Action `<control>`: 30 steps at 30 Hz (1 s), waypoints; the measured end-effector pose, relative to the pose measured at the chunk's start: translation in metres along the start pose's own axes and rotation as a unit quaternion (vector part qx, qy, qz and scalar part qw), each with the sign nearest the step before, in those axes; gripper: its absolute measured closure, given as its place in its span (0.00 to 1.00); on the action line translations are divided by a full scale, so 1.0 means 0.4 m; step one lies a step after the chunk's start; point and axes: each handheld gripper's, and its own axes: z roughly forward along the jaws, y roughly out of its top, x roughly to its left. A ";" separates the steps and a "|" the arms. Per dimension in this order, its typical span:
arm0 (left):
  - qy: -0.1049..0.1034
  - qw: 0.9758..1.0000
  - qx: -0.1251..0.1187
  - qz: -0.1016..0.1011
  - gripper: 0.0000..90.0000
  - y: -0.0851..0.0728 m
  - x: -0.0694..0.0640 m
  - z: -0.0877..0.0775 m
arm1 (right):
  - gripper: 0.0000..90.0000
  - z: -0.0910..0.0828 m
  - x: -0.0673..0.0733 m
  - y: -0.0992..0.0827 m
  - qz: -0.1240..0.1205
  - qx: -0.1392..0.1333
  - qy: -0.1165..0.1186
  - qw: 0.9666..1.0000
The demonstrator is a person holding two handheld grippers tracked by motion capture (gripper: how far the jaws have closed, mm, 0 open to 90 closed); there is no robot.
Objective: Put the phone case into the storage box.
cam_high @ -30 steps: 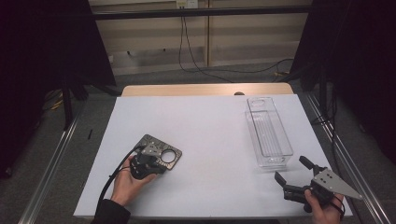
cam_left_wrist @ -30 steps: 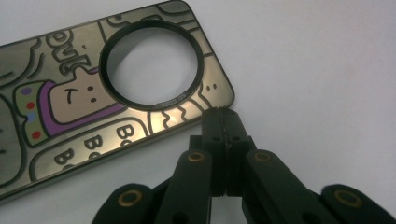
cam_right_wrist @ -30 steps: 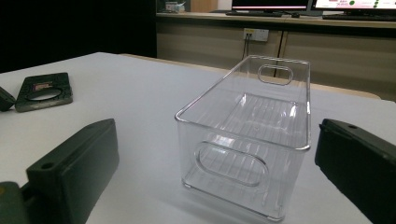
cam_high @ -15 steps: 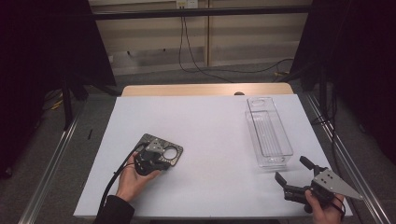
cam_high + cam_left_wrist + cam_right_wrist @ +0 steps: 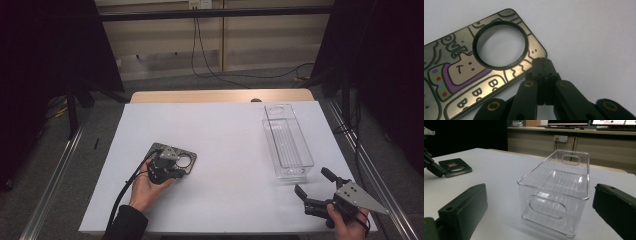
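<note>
Left gripper (image 5: 543, 65) clenched beside the metal plate (image 5: 469, 72); right gripper (image 5: 316, 182) spread wide, facing the clear bin (image 5: 556, 192).

The metal plate (image 5: 474, 75) with cartoon drawings carries outlined letters: a row of "B" shapes along its lower edge and some curved letters near the upper left that cannot be made out. Tiny print on the black ring (image 5: 500, 45) is too small to read.
</note>
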 end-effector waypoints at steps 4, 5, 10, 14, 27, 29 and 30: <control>0.001 1.000 -0.007 -0.002 1.00 0.006 0.001 0.003 | 0.00 0.000 0.000 0.000 0.000 0.001 0.001 1.000; 0.001 1.000 -0.009 -0.005 1.00 0.006 0.001 0.005 | 0.00 -0.001 0.000 0.000 -0.001 0.001 0.001 1.000; 0.003 1.000 -0.010 -0.005 1.00 0.010 0.006 0.009 | 0.00 -0.001 0.000 0.000 0.000 0.000 0.000 1.000; 0.004 1.000 -0.015 -0.008 1.00 0.012 0.010 0.013 | 0.00 -0.001 0.000 0.000 0.000 0.001 0.001 1.000; 0.007 0.999 -0.042 -0.013 1.00 0.023 0.018 -0.002 | 0.00 -0.002 -0.001 0.000 0.000 0.000 -0.002 1.000; 0.016 0.999 -0.044 -0.005 1.00 0.028 0.017 -0.012 | 0.00 -0.002 -0.001 0.000 -0.001 0.001 -0.002 1.000; 0.020 0.999 -0.044 -0.002 1.00 0.029 0.017 -0.016 | 0.00 -0.003 0.000 0.000 -0.002 0.001 -0.001 1.000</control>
